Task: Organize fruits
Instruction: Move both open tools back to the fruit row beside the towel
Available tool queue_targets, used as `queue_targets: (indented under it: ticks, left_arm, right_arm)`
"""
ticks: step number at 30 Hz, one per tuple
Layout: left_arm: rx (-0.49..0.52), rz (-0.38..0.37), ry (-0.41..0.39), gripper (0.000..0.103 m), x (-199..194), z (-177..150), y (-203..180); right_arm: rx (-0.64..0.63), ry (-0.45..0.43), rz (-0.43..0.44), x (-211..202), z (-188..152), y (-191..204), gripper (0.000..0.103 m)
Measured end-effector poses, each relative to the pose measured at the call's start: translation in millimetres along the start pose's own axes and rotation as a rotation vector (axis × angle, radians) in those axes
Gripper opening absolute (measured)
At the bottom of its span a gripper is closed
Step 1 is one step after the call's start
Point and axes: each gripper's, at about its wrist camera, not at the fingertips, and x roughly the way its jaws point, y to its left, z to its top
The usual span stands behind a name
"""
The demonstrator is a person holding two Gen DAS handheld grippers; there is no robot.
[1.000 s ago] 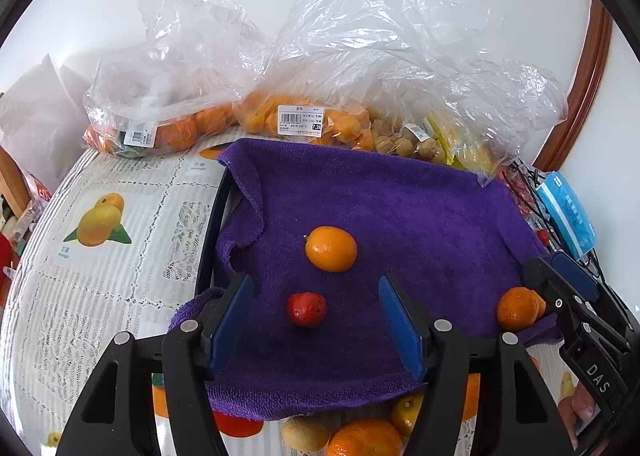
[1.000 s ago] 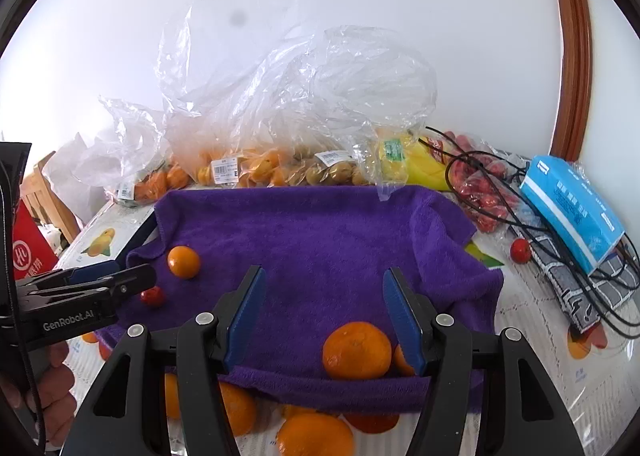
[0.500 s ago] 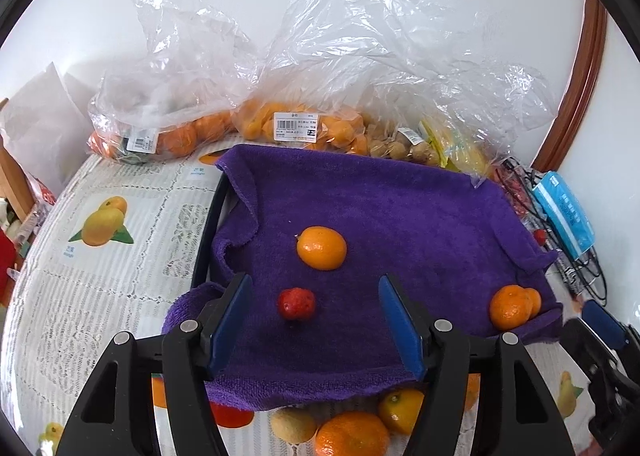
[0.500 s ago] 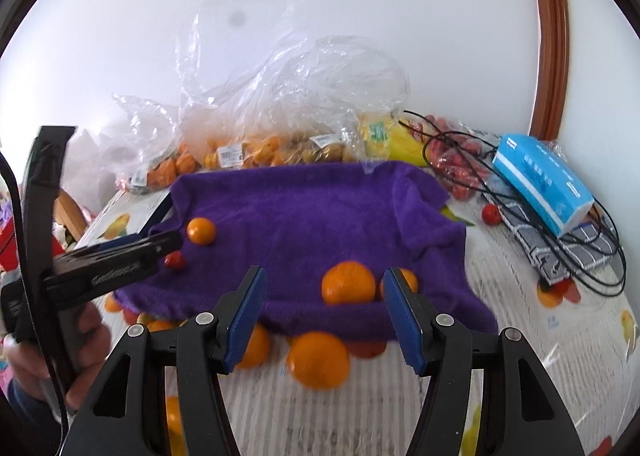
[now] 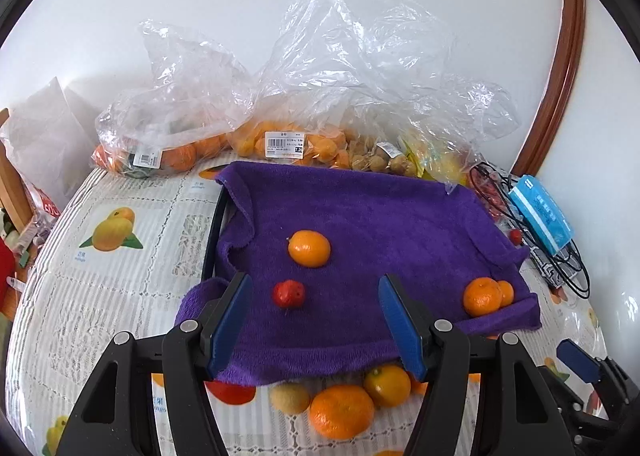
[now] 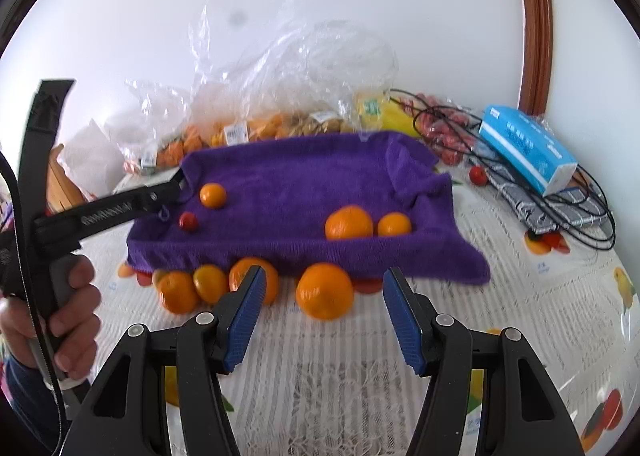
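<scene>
Hand-held gripper (image 6: 322,318) before tangerine (image 6: 325,290).

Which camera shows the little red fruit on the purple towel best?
The left wrist view: the little red fruit sits large and sharp, near the middle of the picture. In the right wrist view it is small, far off and slightly blurred.

Lace-covered table (image 6: 520,296), purple towel (image 5: 360,216), loose oranges (image 6: 324,290)

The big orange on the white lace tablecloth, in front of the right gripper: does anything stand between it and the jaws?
Nothing visible does. The big orange lies alone on the white lace tablecloth, just beyond the open, empty right gripper. The other loose oranges lie to its left, by the edge of the purple towel.
</scene>
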Motion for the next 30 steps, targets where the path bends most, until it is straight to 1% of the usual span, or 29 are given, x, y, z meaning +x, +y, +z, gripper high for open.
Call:
queue_targets:
  ticks: [3, 4, 7, 12, 14, 17, 20, 24, 28, 29, 30]
  left_arm:
    - [0.001, 0.016, 0.016, 0.065, -1, -8, 7]
    - [-0.002, 0.014, 0.032, 0.065, -1, -11, 12]
    - [-0.016, 0.01, 0.057, 0.065, -4, -19, 24]
    - [-0.036, 0.034, 0.07, 0.067, -8, -32, 46]
    - [-0.033, 0.039, 0.08, 0.067, -7, -36, 49]
    - [-0.028, 0.05, 0.087, 0.067, -5, -39, 51]
    - [-0.033, 0.033, 0.075, 0.067, -8, -38, 52]
    - [-0.048, 0.032, 0.058, 0.068, -9, -36, 56]
    - [-0.091, 0.009, 0.072, 0.068, -8, -33, 63]
    - [-0.116, 0.0, 0.106, 0.068, -7, -33, 65]
    - [-0.124, -0.006, 0.112, 0.068, -6, -33, 67]
  right_arm:
    - [-0.006, 0.028, -0.002, 5, -7, 4, 0.06]
    - [-0.003, 0.051, 0.001, 5, -9, 5, 0.06]
    - [-0.009, 0.054, 0.003, 6, -16, 7, 0.06]
    - [-0.013, 0.067, 0.009, 11, -21, 11, 0.06]
    - [-0.016, 0.063, 0.011, 13, -22, 12, 0.06]
    - [-0.018, 0.066, -0.01, 21, -21, 11, 0.06]
    - [-0.015, 0.085, -0.018, 32, -17, 8, 0.06]
    - [-0.05, 0.09, -0.038, 42, -12, 11, 0.06]
    - [-0.052, 0.11, -0.047, 57, -8, 10, 0.06]
    - [-0.05, 0.122, -0.058, 62, -7, 9, 0.06]
    - [-0.051, 0.131, -0.066, 66, -7, 9, 0.06]
